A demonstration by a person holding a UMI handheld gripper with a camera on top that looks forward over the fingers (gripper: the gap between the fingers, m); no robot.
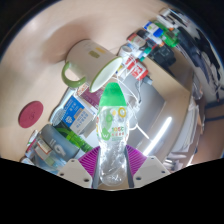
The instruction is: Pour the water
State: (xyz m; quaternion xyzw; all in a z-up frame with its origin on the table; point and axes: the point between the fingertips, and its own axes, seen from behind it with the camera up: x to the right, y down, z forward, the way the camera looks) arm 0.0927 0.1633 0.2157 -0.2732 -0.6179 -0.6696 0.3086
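My gripper [112,168] is shut on a clear plastic water bottle [114,125] with a green label. Both purple pads [88,160] press on its lower body. The bottle points forward and tilts toward a white mug [85,62] with a green rim and handle. The bottle's white neck [121,71] sits at the mug's rim. The mug stands on a pale table [40,55] and appears tipped on its side in this view.
A dark red round thing [30,113] lies on the table beyond the mug. Several packets and bottles [150,45] stand in a cluster beside the bottle's neck. More packets [65,125] lie close to the left finger.
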